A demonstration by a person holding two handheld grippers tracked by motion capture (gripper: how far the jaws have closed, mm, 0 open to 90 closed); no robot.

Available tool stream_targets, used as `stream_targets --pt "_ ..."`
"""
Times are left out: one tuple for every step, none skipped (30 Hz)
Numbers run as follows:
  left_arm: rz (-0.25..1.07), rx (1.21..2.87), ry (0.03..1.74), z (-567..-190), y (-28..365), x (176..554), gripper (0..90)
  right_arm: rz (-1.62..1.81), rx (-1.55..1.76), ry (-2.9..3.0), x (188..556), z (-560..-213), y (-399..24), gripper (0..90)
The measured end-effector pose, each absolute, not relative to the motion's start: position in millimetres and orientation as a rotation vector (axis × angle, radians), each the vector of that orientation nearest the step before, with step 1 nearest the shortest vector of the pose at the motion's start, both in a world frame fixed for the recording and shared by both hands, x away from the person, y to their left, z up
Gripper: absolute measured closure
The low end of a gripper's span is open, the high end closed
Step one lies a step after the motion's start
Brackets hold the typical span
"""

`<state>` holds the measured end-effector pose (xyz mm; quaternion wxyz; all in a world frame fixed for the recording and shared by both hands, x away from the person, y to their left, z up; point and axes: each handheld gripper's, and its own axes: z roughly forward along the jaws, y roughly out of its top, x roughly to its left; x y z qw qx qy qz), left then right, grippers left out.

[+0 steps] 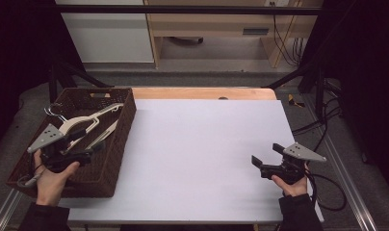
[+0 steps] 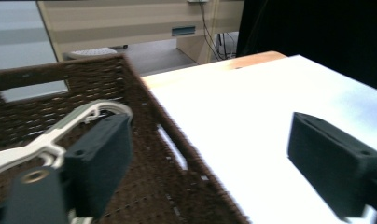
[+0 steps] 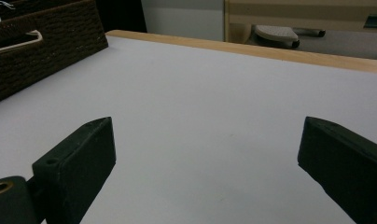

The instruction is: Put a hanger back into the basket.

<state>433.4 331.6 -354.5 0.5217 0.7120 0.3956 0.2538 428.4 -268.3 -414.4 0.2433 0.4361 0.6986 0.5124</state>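
The left gripper (image 1: 82,147) is held over the woven basket (image 1: 116,163), jaws spread wide and gripping nothing. The white hangers (image 1: 89,122) are seen lying inside the basket, apparently just beneath it. The right gripper (image 1: 265,156) is held wide open over the white table (image 1: 197,154).
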Motion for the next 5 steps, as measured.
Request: stream_targets --pt "0.618 1.721 0.939 -354.6 327.9 432.3 10.5 1.403 1.200 1.908 427.4 -413.8 -268.4 4.5" --pt "0.630 1.722 0.936 -354.2 325.1 430.6 9.4 1.410 1.198 1.906 427.1 -413.5 -268.8 4.5" --pt "0.619 1.706 0.932 -353.9 323.4 428.8 8.3 1.414 1.185 1.908 426.8 -413.3 -269.9 4.5" --pt "0.584 1.697 0.926 -353.8 322.6 427.2 7.9 1.415 1.184 1.905 426.5 -412.8 -270.1 4.5" --pt "0.562 1.688 0.922 -354.2 321.1 425.7 7.8 1.420 1.181 1.908 425.8 -412.3 -270.9 4.5"
